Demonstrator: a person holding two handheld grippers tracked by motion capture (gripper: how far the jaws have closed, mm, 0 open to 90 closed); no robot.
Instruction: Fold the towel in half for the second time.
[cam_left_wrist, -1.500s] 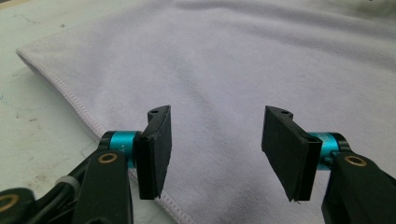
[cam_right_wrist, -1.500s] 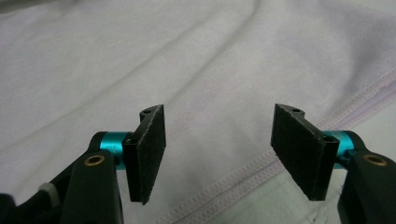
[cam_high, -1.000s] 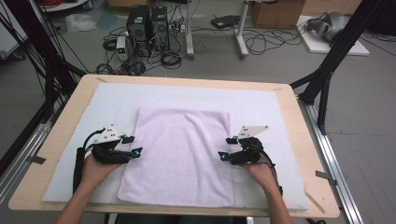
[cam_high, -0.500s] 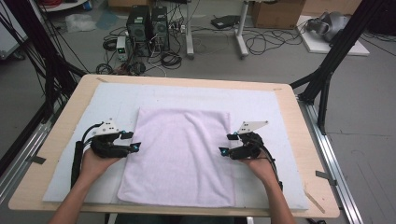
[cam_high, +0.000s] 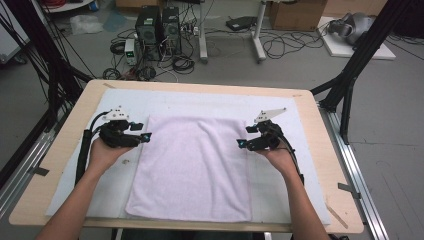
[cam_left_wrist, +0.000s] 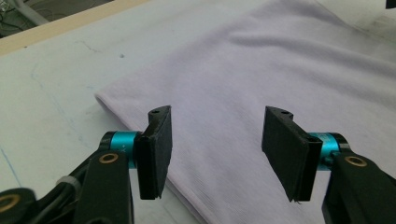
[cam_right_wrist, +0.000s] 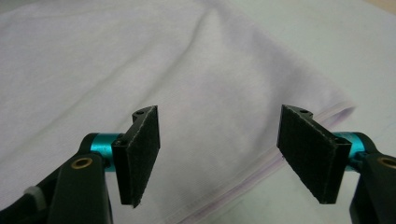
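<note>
Left tongs (cam_left_wrist: 215, 144) and right tongs (cam_right_wrist: 224, 154) spread wide, empty, above towel (cam_high: 192, 165).

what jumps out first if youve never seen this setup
A pale lilac towel lies spread flat mid-table on a white mat. The left gripper and right gripper flank its far corners, fingers open with nothing between them. Behind the table, computer towers stand among tangled cables.

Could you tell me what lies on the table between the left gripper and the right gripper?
In the high view, a flat lilac towel spans the stretch between the left gripper and right gripper.
</note>
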